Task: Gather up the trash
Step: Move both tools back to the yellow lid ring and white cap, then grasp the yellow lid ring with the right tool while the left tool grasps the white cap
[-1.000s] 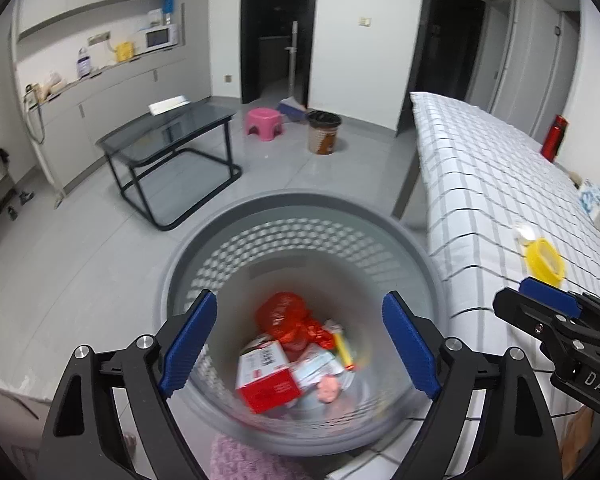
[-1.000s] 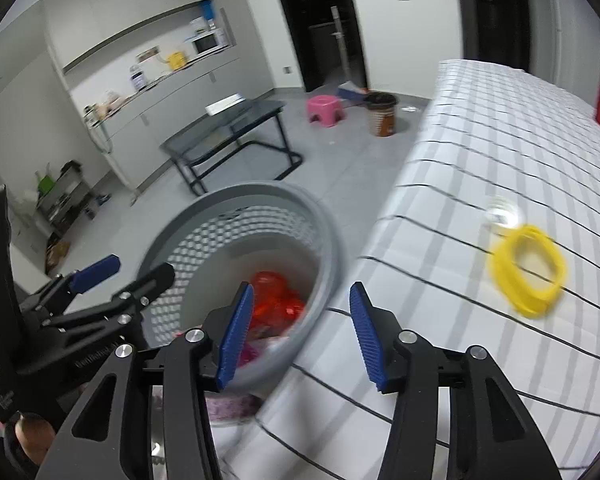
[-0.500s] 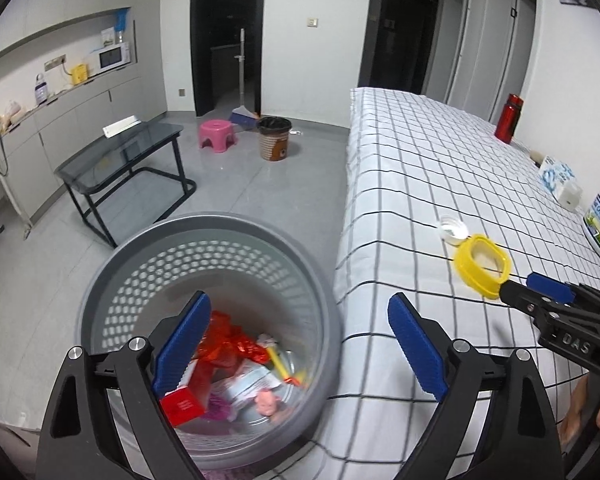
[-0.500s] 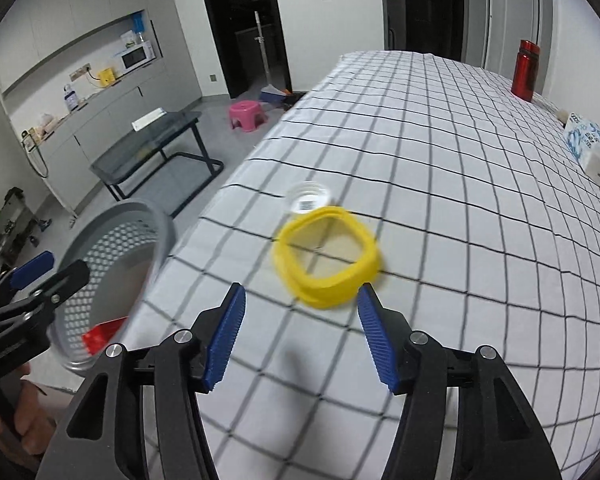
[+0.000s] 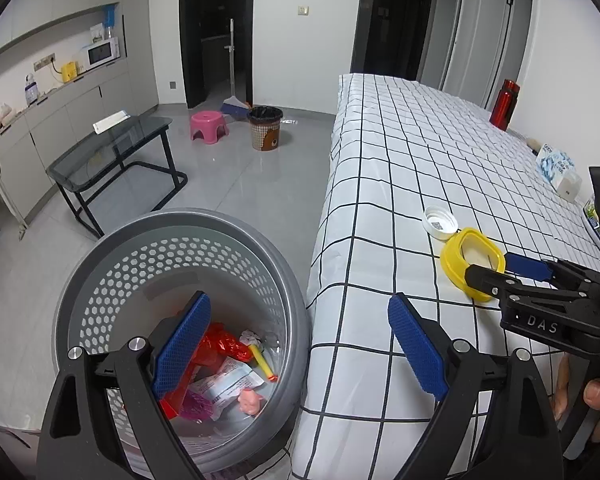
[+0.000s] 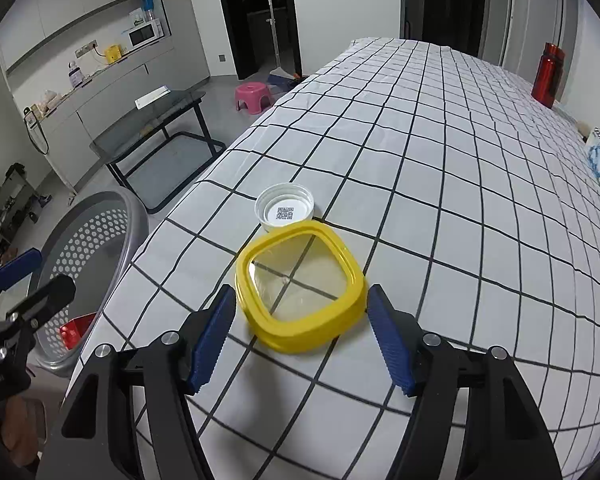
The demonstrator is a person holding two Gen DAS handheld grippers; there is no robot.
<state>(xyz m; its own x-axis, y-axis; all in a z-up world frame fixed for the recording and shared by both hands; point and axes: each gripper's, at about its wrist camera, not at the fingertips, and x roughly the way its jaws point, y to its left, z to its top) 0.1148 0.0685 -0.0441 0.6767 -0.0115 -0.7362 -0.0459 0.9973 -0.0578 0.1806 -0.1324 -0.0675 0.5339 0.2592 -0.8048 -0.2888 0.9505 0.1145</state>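
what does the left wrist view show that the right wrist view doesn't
Only the left wrist view looks down into the basket, showing its trash: a red wrapper, a yellow tube and a paper packet. It also shows the brown bin on the floor.

Only the right wrist view shows the code inside the white cap, and the right tongs opening on either side of the yellow lid, not touching it.

Both show the lid, cap, basket, checked cloth, red bottle and pink stool.
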